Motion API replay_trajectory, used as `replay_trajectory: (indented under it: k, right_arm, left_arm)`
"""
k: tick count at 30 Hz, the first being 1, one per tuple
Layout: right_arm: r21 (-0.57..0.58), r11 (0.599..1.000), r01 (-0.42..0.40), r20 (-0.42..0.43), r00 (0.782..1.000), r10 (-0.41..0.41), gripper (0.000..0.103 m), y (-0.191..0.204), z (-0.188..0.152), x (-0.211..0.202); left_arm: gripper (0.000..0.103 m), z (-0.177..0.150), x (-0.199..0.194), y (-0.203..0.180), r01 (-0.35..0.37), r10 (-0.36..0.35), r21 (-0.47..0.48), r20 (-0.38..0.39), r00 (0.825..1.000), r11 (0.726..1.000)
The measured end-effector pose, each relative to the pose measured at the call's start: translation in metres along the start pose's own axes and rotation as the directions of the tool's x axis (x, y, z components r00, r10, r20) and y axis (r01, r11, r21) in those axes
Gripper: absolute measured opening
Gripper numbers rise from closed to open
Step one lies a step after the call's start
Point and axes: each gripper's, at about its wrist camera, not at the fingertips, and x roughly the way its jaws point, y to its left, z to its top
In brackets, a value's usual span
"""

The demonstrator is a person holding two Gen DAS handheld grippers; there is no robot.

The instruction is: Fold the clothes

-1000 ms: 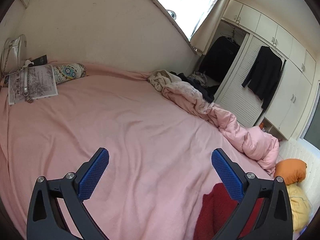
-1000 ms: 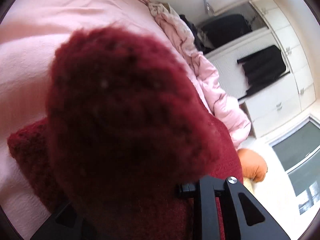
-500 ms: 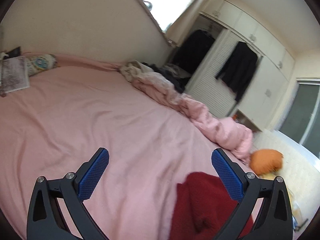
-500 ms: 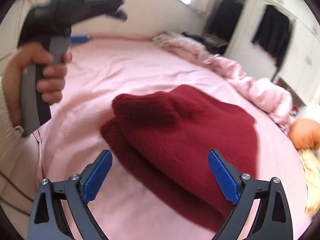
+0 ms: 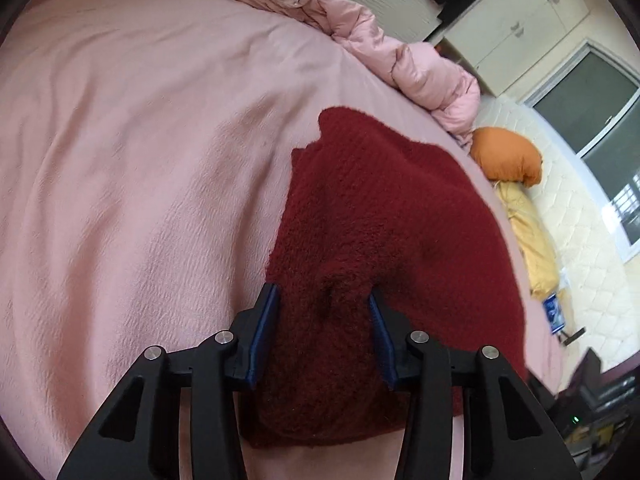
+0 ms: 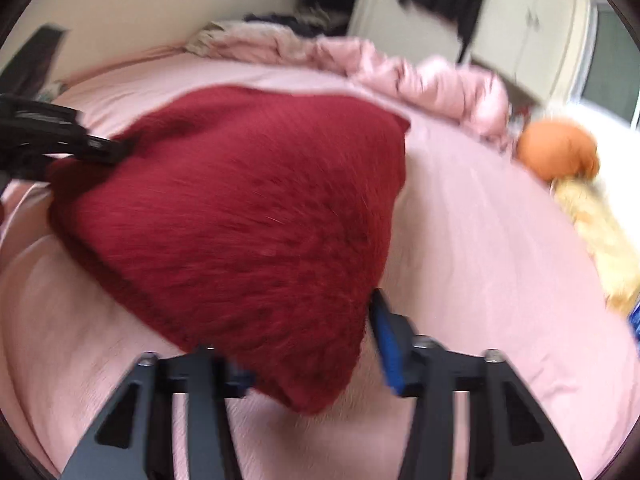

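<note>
My sweater [image 5: 384,216] lies folded on the bed [image 5: 140,140], long axis running away toward the quilt [image 5: 420,68]. Both my grippers, left [image 5: 324,312] and right [image 6: 316,344], spread wide half a second ago, are now closing on its near edge.

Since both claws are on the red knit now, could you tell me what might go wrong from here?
1. The left claw, closing, bunches a thick wad of red sweater; it may drag several layers and undo the fold.
2. The right claw, also closing, has only a corner between its pads, so the knit could slip free.
</note>
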Motion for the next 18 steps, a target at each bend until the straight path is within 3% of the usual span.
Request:
replay_trajectory:
  k: [3,4,6,8,10,13,15,16,18]
  right_arm:
    - [0.163,0.980,-0.116,0.044,0.993,0.110,0.022,-0.032,0.011,-0.004]
    - [0.153,0.981,-0.116,0.063,0.992,0.108,0.021,-0.036,0.011,-0.007]
    - [0.068,0.993,-0.097,0.090,0.992,0.090,0.021,-0.036,0.005,-0.012]
    - [-0.048,0.998,-0.038,0.037,0.999,0.039,0.021,-0.027,-0.012,0.008]
    - [-0.059,0.998,-0.020,0.019,1.000,0.021,0.021,-0.027,-0.025,0.015]
    - [0.011,0.999,-0.041,0.074,0.996,0.040,0.021,-0.031,-0.026,0.007]
    - [-0.011,0.999,-0.043,0.013,0.999,0.043,0.021,-0.026,-0.032,0.029]
    - [0.006,0.998,-0.058,0.011,0.998,0.058,0.024,-0.028,-0.031,0.027]
    - [0.089,0.986,-0.138,0.005,0.990,0.138,0.050,-0.046,-0.021,0.023]
  left_arm:
    - [0.030,-0.009,-0.009,0.010,0.091,-0.093,-0.088,-0.008,0.996,0.992]
    - [0.030,-0.012,-0.012,0.013,0.120,-0.122,-0.118,-0.011,0.992,0.986]
    - [0.030,-0.018,-0.001,0.011,0.056,-0.064,-0.113,-0.065,0.996,0.992]
    - [0.030,-0.020,-0.001,0.007,0.021,-0.028,-0.104,-0.062,0.998,0.994]
    - [0.030,-0.024,-0.012,0.008,0.026,-0.028,-0.132,-0.015,1.000,0.991]
    - [0.033,-0.031,-0.009,0.011,-0.020,0.016,-0.139,-0.033,0.999,0.990]
    - [0.038,-0.030,-0.008,0.002,-0.064,0.061,-0.085,-0.040,0.997,0.994]
    - [0.042,-0.030,-0.012,-0.004,-0.079,0.077,-0.059,-0.035,0.996,0.995]
    - [0.054,-0.030,-0.029,-0.011,-0.139,0.139,-0.027,-0.007,0.990,0.990]
